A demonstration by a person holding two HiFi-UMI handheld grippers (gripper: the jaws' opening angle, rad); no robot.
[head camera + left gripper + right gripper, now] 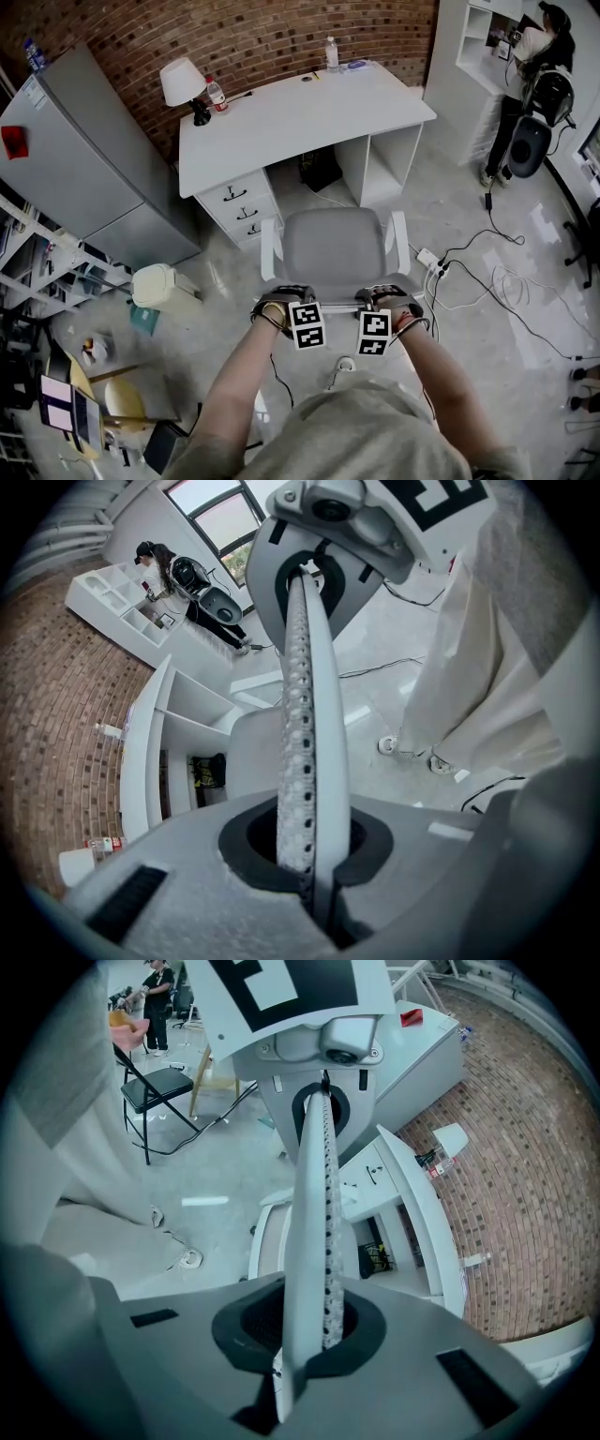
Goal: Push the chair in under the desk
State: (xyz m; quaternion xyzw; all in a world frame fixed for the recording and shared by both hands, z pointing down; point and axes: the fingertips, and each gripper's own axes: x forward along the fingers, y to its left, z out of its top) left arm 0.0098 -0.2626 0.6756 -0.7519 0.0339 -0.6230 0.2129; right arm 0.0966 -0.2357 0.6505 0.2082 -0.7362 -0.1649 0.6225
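One grey chair [337,248] stands just short of the white worktop [300,117], seat facing its knee gap.
Left gripper [286,304] and right gripper [382,300] sit at the backrest's top edge, fingers [302,714] pressed together, nothing between them.

The left gripper [306,667] fills mid-frame, its two white jaws pressed flat together, one face perforated. Beyond them a grey-seated office chair [251,754] stands just in front of a white desk [141,752] set against a brick wall [56,686]. A water bottle [111,730] stands on the desktop; the pale shape at the lower edge is possibly a lamp shade [80,866]. A person [157,562] stands at white shelving [117,597] far off.
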